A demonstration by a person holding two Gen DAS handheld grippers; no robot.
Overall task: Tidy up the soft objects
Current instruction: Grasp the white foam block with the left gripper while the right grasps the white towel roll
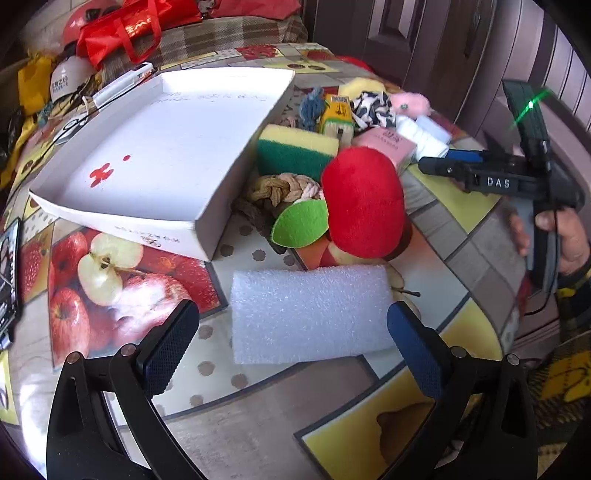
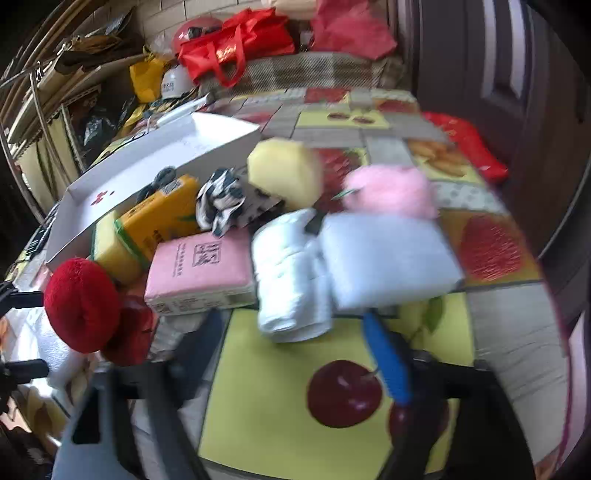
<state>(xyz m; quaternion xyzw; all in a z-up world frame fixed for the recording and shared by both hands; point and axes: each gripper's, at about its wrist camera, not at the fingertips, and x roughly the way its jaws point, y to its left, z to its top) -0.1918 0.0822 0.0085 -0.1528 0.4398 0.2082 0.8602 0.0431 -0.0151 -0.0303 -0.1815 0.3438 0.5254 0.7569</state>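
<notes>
A white foam block (image 1: 310, 314) lies on the table just ahead of my open, empty left gripper (image 1: 293, 343), between its two fingers. Behind it sit a red plush apple (image 1: 364, 201) with a green leaf, a braided rope toy (image 1: 282, 188), a green-yellow sponge (image 1: 295, 149) and a pink tissue pack (image 1: 384, 144). My right gripper (image 2: 295, 339) is open and empty, right in front of a white rolled cloth (image 2: 291, 273) and a white pad (image 2: 388, 254); the view is blurred. The right gripper also shows in the left wrist view (image 1: 436, 162).
A white shallow box (image 1: 159, 147) stands tilted at left, its rim resting on the pile. A yellow pack (image 2: 159, 218), patterned cloth (image 2: 225, 203), yellow sponge (image 2: 284, 171) and pink plush (image 2: 391, 190) lie further back. Red bags (image 1: 125, 26) sit beyond the table. A phone (image 1: 7, 280) lies far left.
</notes>
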